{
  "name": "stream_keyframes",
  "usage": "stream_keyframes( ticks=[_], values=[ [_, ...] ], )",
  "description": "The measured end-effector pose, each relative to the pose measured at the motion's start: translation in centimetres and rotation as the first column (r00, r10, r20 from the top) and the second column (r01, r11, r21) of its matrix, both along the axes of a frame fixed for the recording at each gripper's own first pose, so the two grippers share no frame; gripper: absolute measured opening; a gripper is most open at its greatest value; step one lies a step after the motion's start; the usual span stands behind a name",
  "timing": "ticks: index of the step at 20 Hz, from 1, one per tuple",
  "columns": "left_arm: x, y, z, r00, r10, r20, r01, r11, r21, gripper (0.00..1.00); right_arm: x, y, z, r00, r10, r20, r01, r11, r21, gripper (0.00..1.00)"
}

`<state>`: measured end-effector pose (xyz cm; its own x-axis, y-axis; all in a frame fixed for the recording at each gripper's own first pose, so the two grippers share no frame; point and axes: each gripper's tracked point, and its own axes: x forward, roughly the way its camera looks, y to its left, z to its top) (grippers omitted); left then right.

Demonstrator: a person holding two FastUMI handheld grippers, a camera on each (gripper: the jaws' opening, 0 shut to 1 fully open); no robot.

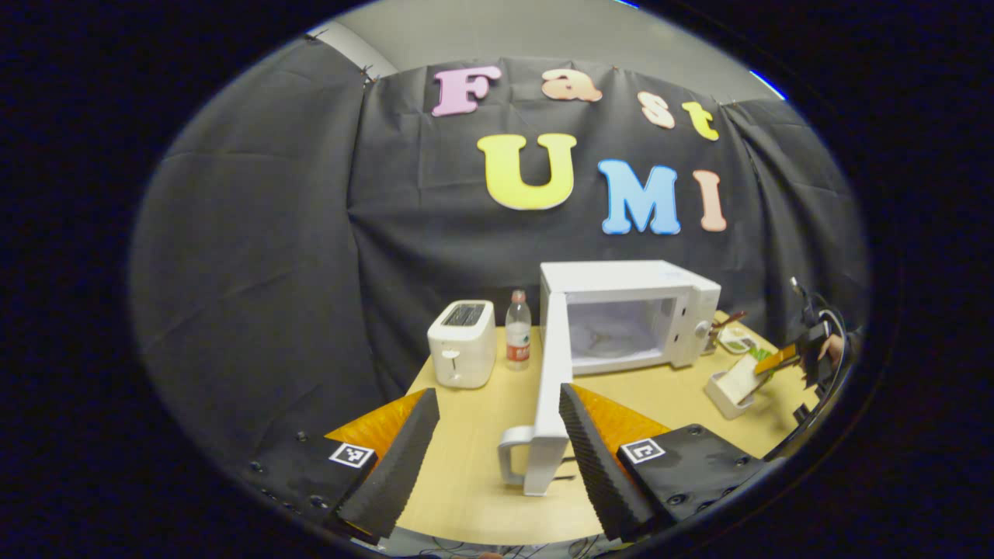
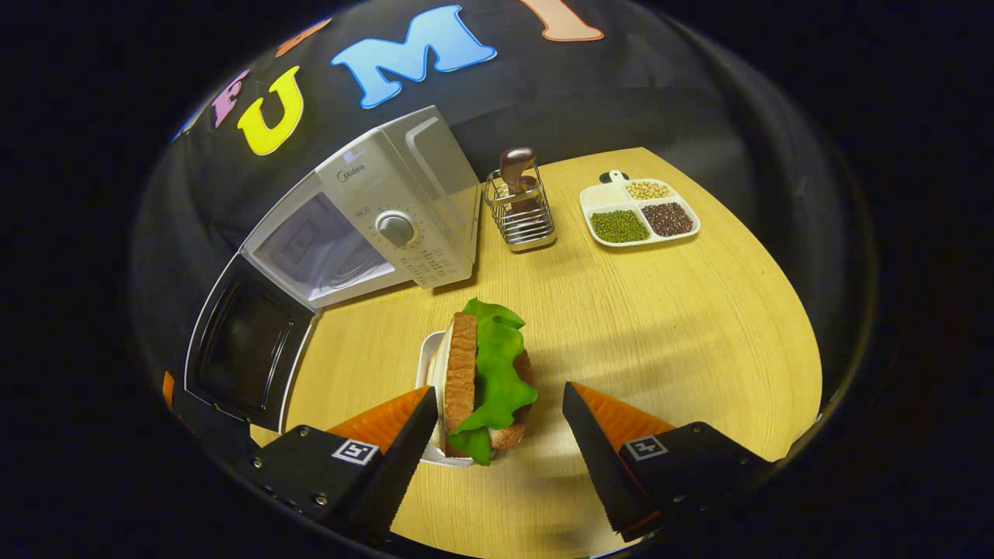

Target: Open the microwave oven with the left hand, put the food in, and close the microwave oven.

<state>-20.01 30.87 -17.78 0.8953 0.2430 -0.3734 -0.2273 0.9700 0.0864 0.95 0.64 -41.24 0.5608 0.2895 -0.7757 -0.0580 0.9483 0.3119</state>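
1. The wooden table [image 2: 660, 326] holds everything. It gives lots of bare room on the right for the hand to move.
2. The microwave oven [image 2: 373, 225] sits at the far left of the table in the right gripper view. Its inside looks bare and ready for the food.
3. The microwave door [image 1: 548, 388] is swung wide open, with its handle [image 1: 514, 458] at the near end. In the left gripper view the door edge stands between the fingers of the left gripper [image 1: 497, 442]. Those fingers are spread wide and I think they press on nothing, though the right finger sits very close to the door. Keep this gripper out of the way of the opening.
4. The sandwich [image 2: 481, 380], bread with green lettuce, stands on edge in a small white tray [image 2: 429, 365], near the middle of the table, in front of the oven.
5. The right gripper [image 2: 497, 431] is spread wide around the near end of the sandwich, one finger on each side, not squeezing yet. Close gently on the bread sides so the lettuce does not slip.
6. Lift straight up, then go left and far into the opening. Stay away from the wire rack [image 2: 522, 213] and the bean dish [image 2: 638, 213] behind.
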Motion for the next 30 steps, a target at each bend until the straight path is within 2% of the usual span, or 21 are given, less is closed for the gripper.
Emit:
stream_keyframes(
  ticks=[1,4,6,7,8,9,10,13,14,16,17,20,21,26,28,30],
  values=[
    [0.9,-1.5,1.9,0.999,-0.006,0.041,0.006,1.000,0.013,0.99,-0.2,0.3,-0.2,1.000,0.005,-0.012,-0.005,1.000,0.015,0.99],
    [3.7,-6.7,6.8,0.988,-0.038,0.153,0.033,0.999,0.034,0.99,-0.7,0.9,-0.5,0.999,-0.001,-0.054,0.004,0.999,0.041,0.83],
    [5.2,-9.2,9.4,0.975,-0.055,0.214,0.045,0.998,0.052,0.99,-1.2,1.8,-0.6,0.995,0.014,-0.095,-0.007,0.997,0.074,0.82],
    [6.0,-10.0,10.6,0.968,-0.059,0.242,0.045,0.997,0.064,0.99,-1.3,2.0,-0.3,0.996,0.018,-0.092,-0.009,0.996,0.094,0.63],
    [6.8,-10.6,11.4,0.962,-0.066,0.264,0.050,0.997,0.066,0.99,-1.0,2.1,0.3,0.997,0.005,-0.078,0.004,0.994,0.113,0.56],
    [7.1,-11.4,11.5,0.960,-0.078,0.267,0.064,0.996,0.061,0.96,-0.8,2.2,0.8,0.998,-0.003,-0.062,0.011,0.993,0.121,0.37],
    [7.4,-11.8,11.4,0.961,-0.083,0.263,0.070,0.996,0.058,0.93,-0.8,2.6,1.2,0.999,0.004,-0.052,0.002,0.991,0.132,0.25],
    [7.8,-11.7,11.1,0.963,-0.078,0.256,0.067,0.996,0.053,0.99,-1.3,3.6,3.0,0.999,0.040,0.002,-0.040,0.989,0.141,0.25],
    [7.9,-11.7,11.4,0.962,-0.076,0.263,0.066,0.997,0.047,0.94,-1.2,3.9,4.2,0.999,0.031,0.028,-0.035,0.988,0.151,0.25],
    [7.9,-11.7,12.2,0.957,-0.076,0.281,0.069,0.997,0.033,0.94,-1.3,5.4,7.0,0.997,0.018,0.070,-0.032,0.977,0.210,0.25],
    [8.0,-11.7,12.3,0.954,-0.075,0.290,0.071,0.997,0.023,0.99,-1.2,6.3,8.4,0.995,0.016,0.094,-0.039,0.969,0.242,0.25],
    [8.2,-10.8,12.9,0.948,-0.072,0.310,0.075,0.997,0.002,0.99,-0.8,9.1,11.9,0.987,0.012,0.160,-0.059,0.954,0.293,0.25],
    [8.2,-10.2,12.9,0.947,-0.067,0.313,0.070,0.998,0.000,0.97,-0.6,10.5,12.8,0.983,0.005,0.182,-0.064,0.945,0.321,0.25],
    [6.7,-8.0,13.6,0.944,-0.071,0.323,0.072,0.997,0.008,0.99,0.5,16.8,15.0,0.970,-0.049,0.237,-0.058,0.903,0.425,0.25],
    [6.0,-6.9,14.3,0.944,-0.074,0.323,0.072,0.997,0.020,0.99,1.6,19.0,14.8,0.972,-0.107,0.211,-0.008,0.876,0.482,0.25],
    [5.5,-5.9,15.5,0.937,-0.063,0.343,0.063,0.998,0.010,0.99,3.4,21.0,14.5,0.970,-0.177,0.169,0.055,0.831,0.554,0.25]
  ],
)
